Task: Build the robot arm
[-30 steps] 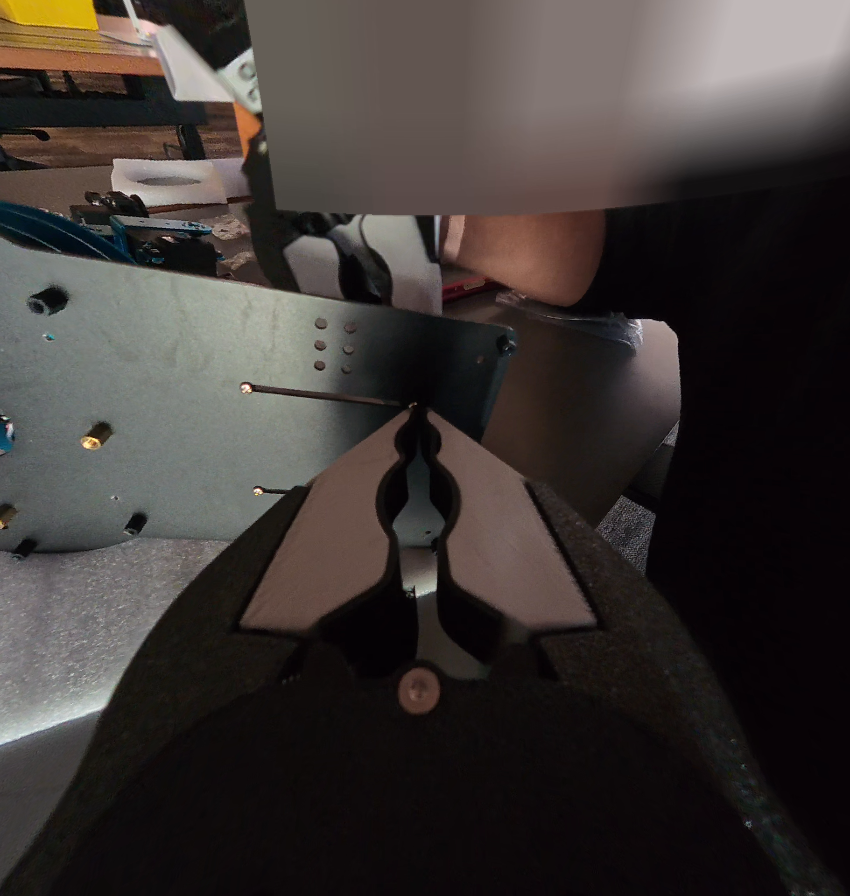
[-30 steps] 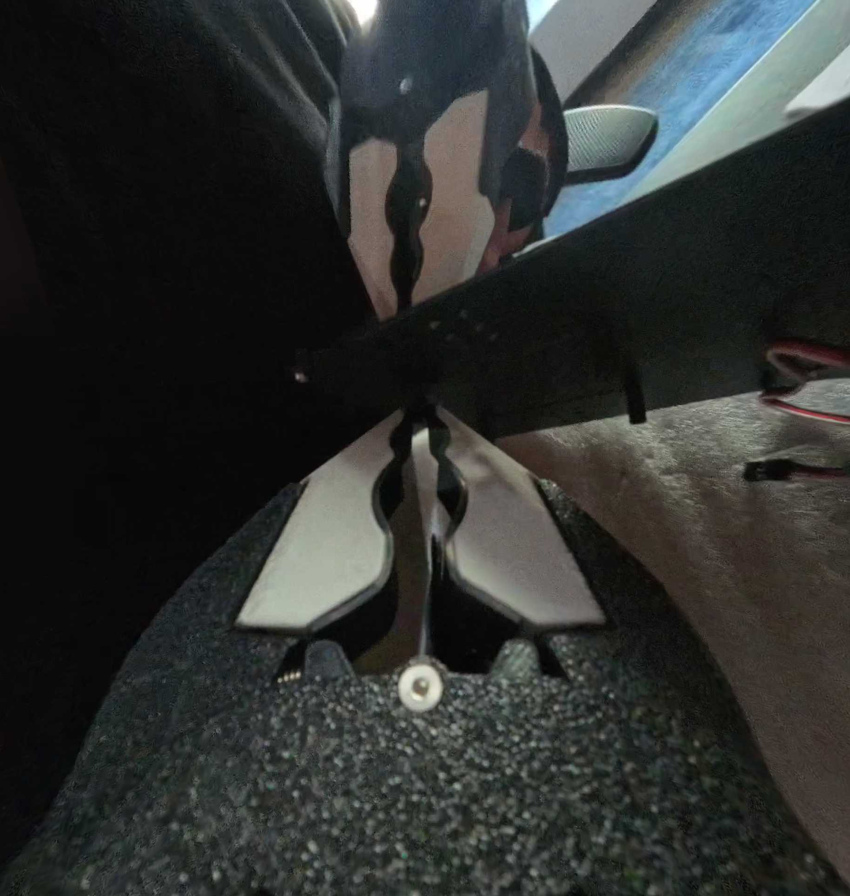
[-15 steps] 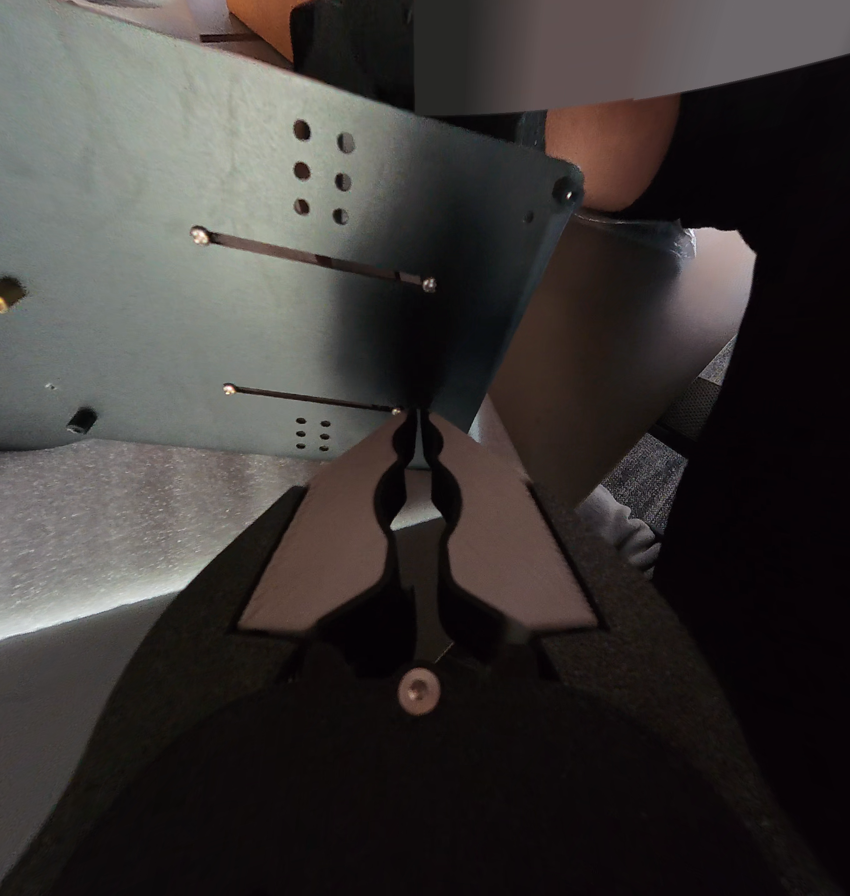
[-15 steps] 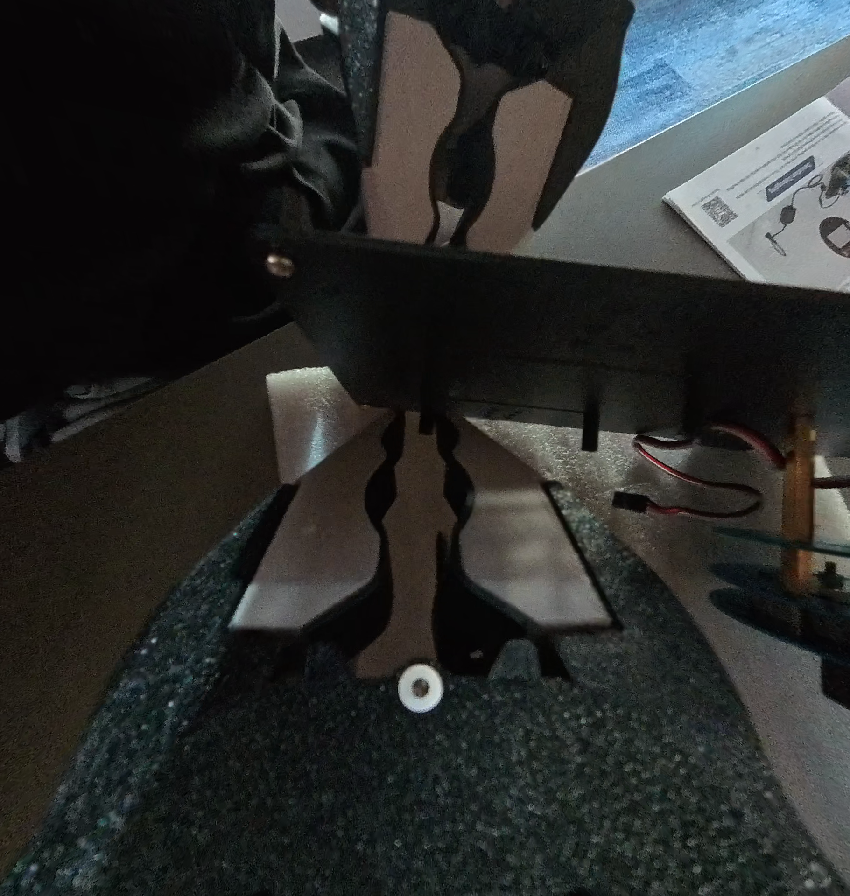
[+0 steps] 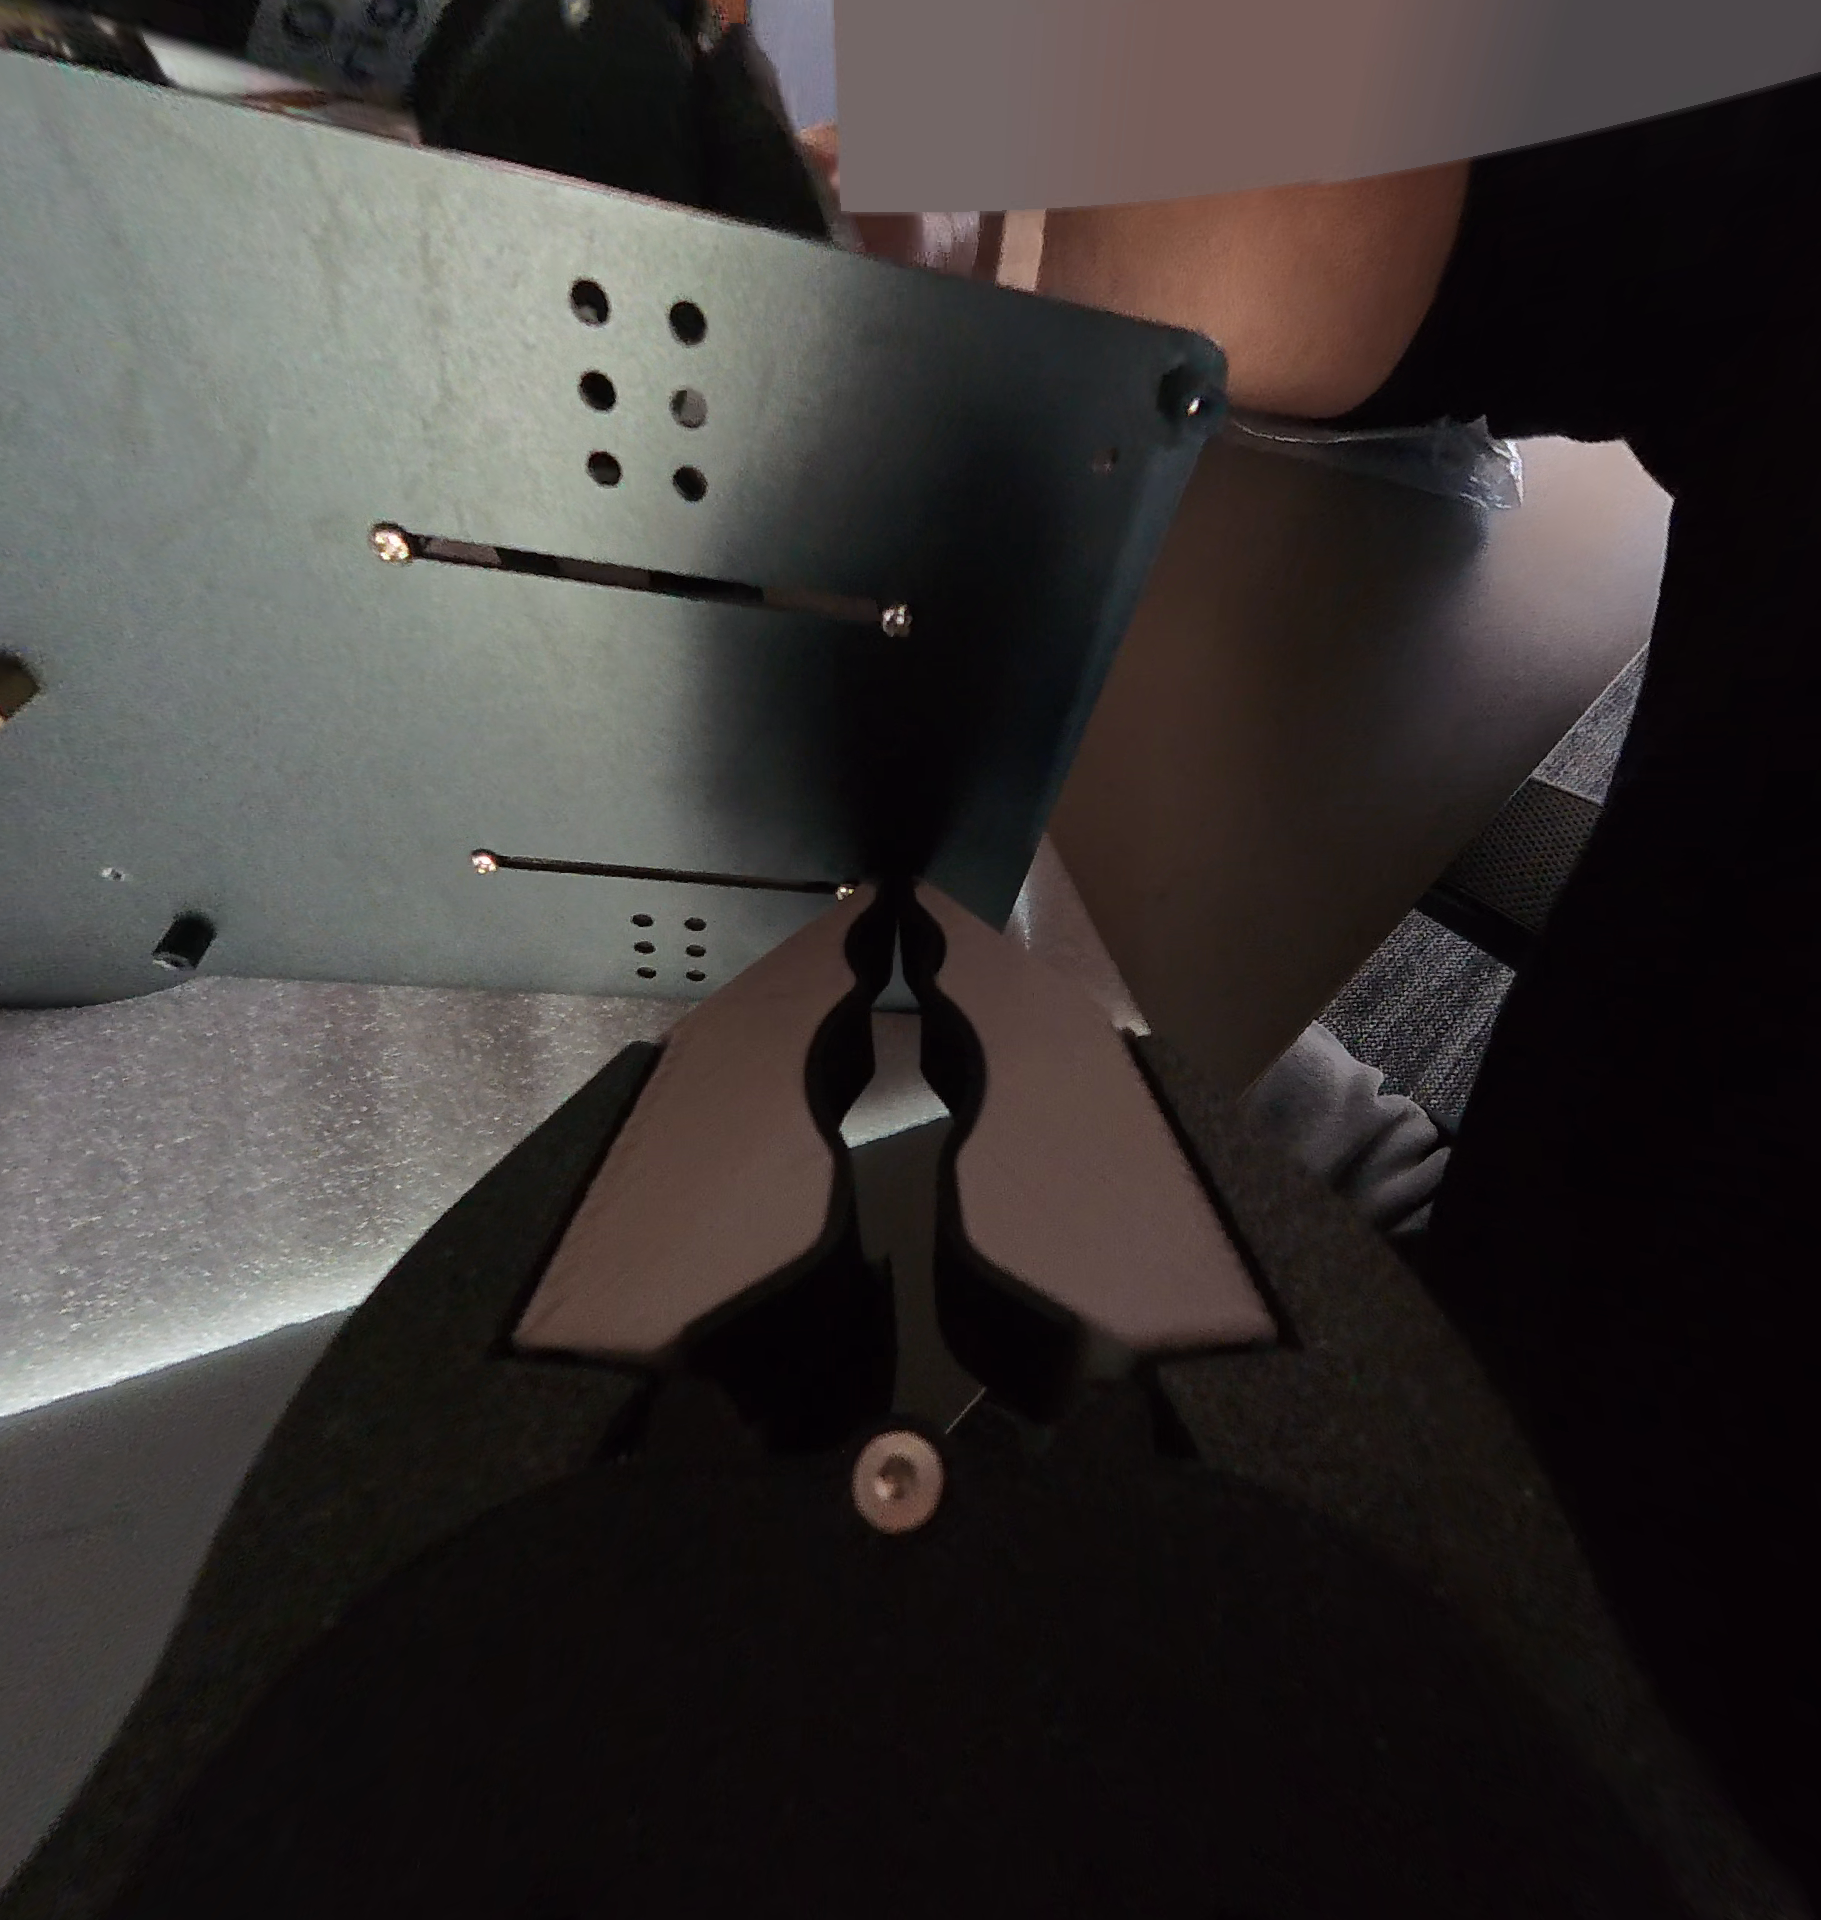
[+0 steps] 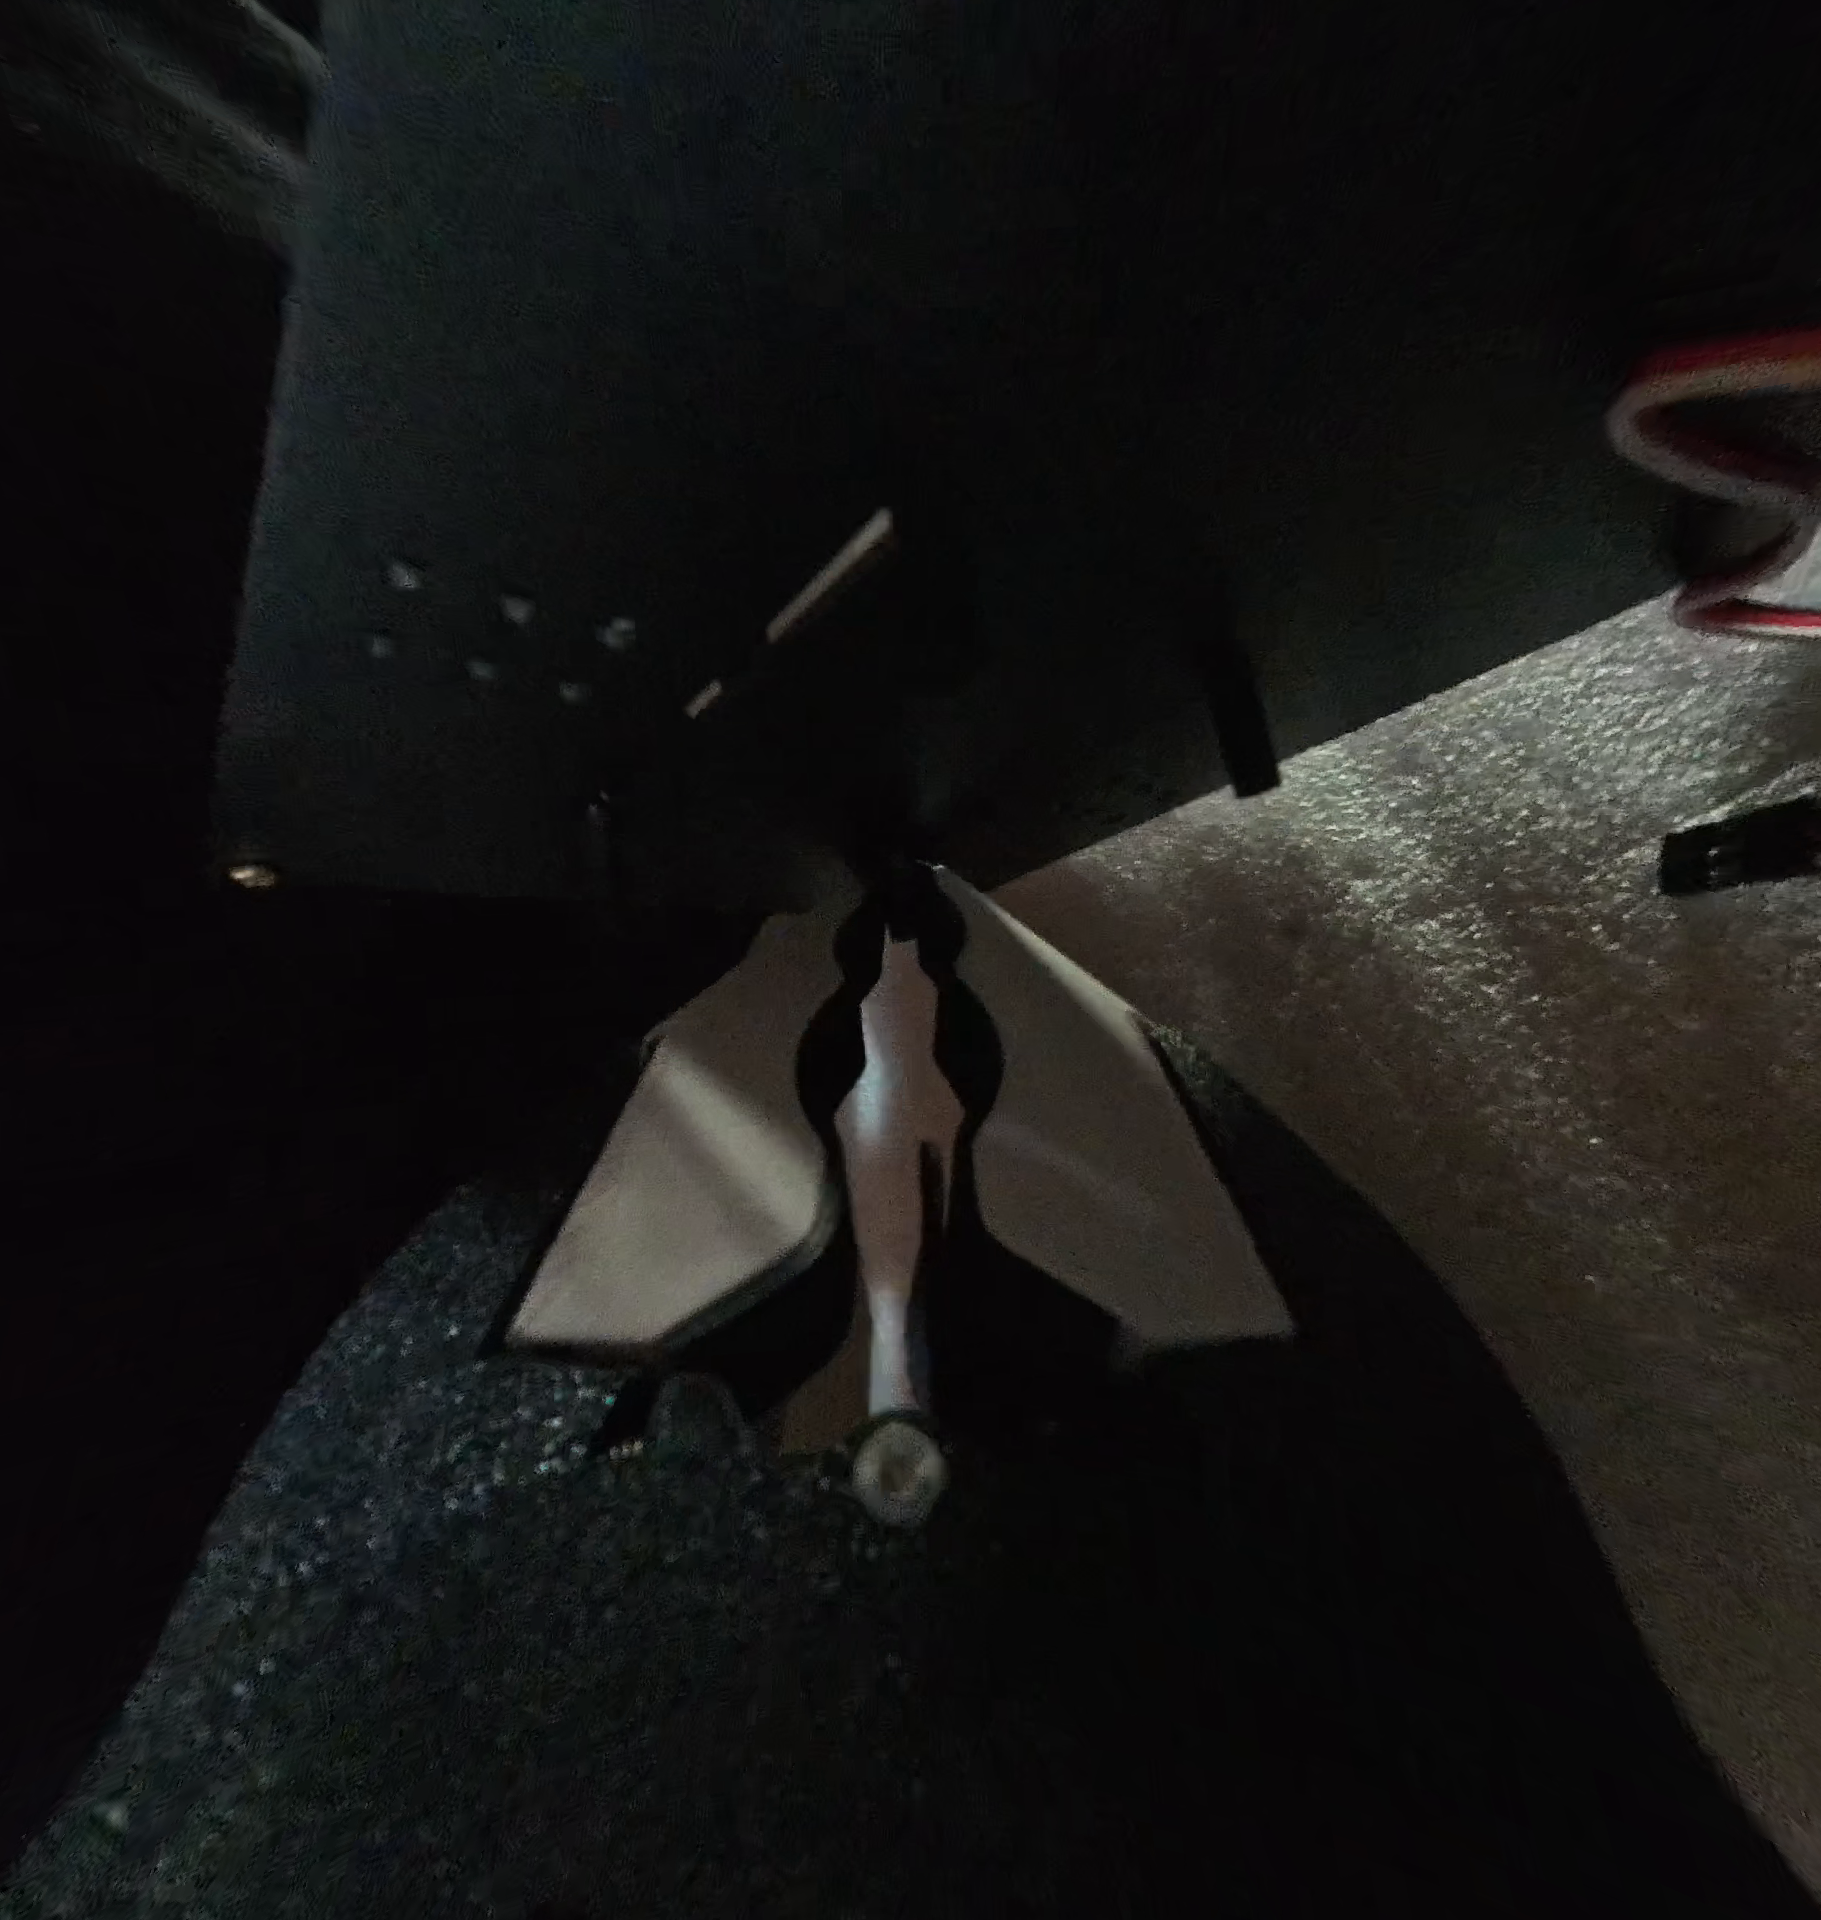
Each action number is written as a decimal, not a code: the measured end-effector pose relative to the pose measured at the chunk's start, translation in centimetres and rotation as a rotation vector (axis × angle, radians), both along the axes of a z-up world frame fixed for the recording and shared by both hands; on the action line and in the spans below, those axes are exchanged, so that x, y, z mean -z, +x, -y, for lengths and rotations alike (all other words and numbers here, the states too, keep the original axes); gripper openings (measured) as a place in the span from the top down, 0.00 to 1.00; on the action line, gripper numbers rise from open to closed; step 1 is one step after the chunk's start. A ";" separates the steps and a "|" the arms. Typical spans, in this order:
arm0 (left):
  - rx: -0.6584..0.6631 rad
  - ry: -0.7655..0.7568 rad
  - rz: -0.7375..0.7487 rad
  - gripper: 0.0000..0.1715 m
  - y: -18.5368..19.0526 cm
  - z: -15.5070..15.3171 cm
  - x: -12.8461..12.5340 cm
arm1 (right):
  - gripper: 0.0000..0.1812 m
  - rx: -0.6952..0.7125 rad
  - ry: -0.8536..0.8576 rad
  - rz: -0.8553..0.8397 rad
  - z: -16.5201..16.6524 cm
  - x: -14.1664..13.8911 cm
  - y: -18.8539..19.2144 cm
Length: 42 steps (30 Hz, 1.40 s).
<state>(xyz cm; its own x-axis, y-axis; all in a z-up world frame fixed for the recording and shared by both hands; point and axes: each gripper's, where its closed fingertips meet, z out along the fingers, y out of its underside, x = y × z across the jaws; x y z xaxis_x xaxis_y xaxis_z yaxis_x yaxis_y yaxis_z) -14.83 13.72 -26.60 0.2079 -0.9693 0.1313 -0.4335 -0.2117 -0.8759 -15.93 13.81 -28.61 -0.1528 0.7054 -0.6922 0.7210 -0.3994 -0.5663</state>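
A dark teal metal plate [image 5: 366, 675] with drilled holes, two long slots and brass standoffs stands tilted above a white foam sheet [image 5: 262, 1143]. My left gripper [image 5: 901, 904] is shut on the plate's lower edge near its right corner. In the right wrist view the same plate [image 6: 885, 416] fills the upper frame, very dark, seen from its other side. My right gripper [image 6: 901, 883] is shut on that plate's edge. Red and white wires [image 6: 1737, 426] hang from the plate at the right, with a black plug [image 6: 1737, 852] lying on the foam [image 6: 1508, 987].
A person in dark clothing [image 5: 1664, 935] stands close on the right, a bare forearm [image 5: 1249, 291] behind the plate. A brown tabletop [image 5: 1353, 675] and grey carpet [image 5: 1436, 987] lie beyond the foam's edge.
The plate has tilted up and come much closer to both cameras. The right view swung from showing the other gripper and a leaflet to the plate's dark underside. Both grippers stayed shut on it.
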 end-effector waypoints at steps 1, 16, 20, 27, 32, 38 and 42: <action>0.000 -0.001 0.000 1.00 0.0 0.0 0.0 | 0.98 -0.015 0.081 -0.023 -0.1 0.0 0.0; -0.150 0.036 0.111 0.98 -1.8 -5.8 -4.0 | 0.89 0.263 0.905 -0.368 -8.0 -6.5 0.9; -0.152 0.056 0.114 0.97 -1.0 -7.2 -4.3 | 0.89 0.254 1.159 -0.354 -8.1 -6.5 0.4; -0.133 0.078 0.143 1.00 -0.8 -7.3 -4.7 | 0.97 0.237 1.343 -0.349 -7.7 -6.6 -0.6; -0.120 0.100 0.133 1.00 -0.8 -7.4 -4.8 | 0.97 0.232 0.931 -0.249 -7.5 -6.4 -0.4; -0.102 0.115 0.127 1.00 -0.4 -7.3 -4.7 | 0.99 0.268 0.187 -0.186 -6.9 -6.2 0.0; -0.092 0.115 0.133 1.00 -0.4 -7.3 -4.7 | 0.99 0.255 0.185 -0.189 -6.8 -6.2 0.2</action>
<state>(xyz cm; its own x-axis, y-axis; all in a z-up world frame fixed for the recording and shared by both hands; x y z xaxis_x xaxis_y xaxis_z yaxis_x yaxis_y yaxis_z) -15.27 20.97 -21.86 0.2849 -0.9571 0.0528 -0.2956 -0.1401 -0.9450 -15.72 20.57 -22.40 -0.0695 0.8479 -0.5256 0.4871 -0.4309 -0.7596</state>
